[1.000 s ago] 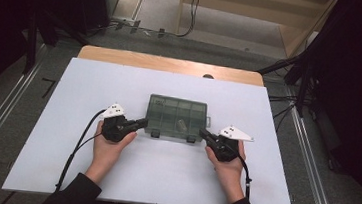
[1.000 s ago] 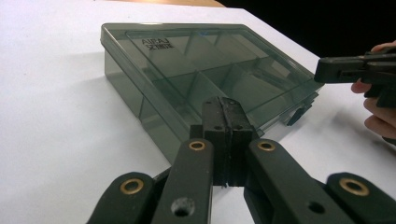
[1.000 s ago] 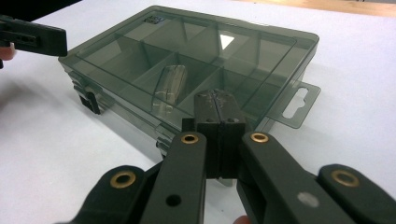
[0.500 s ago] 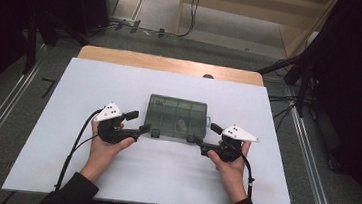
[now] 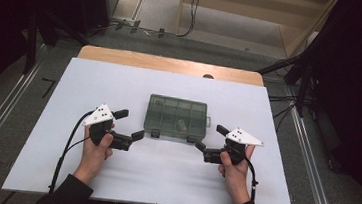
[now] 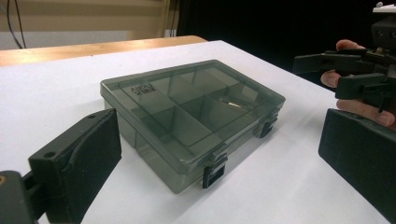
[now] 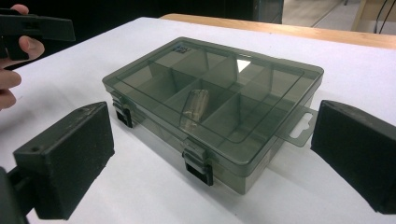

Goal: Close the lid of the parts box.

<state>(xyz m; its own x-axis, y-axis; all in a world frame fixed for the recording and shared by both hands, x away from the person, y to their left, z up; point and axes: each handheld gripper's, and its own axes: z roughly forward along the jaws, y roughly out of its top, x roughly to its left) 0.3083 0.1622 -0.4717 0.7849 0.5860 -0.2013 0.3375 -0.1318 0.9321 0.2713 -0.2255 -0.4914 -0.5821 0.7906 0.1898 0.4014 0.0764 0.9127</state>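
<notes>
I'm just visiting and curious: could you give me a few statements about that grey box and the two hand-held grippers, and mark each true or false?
1. The compartment box has its lid shut. True; both front latches look fastened.
2. The left gripper is clamped on the box. False: its jaws stand open, apart from the box.
3. The right gripper is open. True.
4. A small clear item lies in one compartment. True.
5. The box stands on bare wood. False: it rests on the white table surface.
</notes>
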